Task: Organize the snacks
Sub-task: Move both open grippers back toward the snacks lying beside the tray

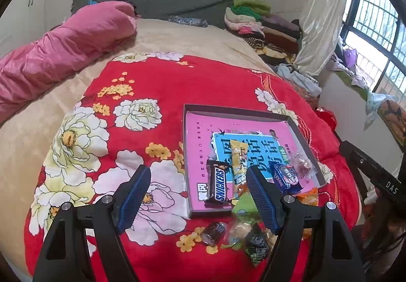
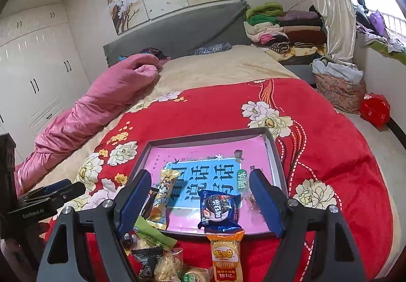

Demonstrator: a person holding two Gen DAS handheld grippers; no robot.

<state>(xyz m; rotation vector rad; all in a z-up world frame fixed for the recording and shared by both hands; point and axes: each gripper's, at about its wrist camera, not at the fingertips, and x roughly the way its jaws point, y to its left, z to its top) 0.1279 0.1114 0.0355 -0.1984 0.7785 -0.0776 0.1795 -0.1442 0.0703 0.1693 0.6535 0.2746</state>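
Both our left tool (image 1: 198, 195) and right tool (image 2: 200, 202) gape empty; we judge the orange packet (image 2: 226, 255) light, crinkly, slippery, best pinched mid-body.

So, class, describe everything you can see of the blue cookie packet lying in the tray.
The blue cookie packet is a small glossy plastic pillow wrapper, sealed, with crimped ends. Its face shows a dark sandwich cookie with cream filling and white Chinese lettering. It lies flat, face up and slightly skewed, near the front right edge of the shallow grey tray, resting on the pink book cover lining it. Neither gripper touches it. In the left wrist view it sits beside a clear-wrapped sweet.
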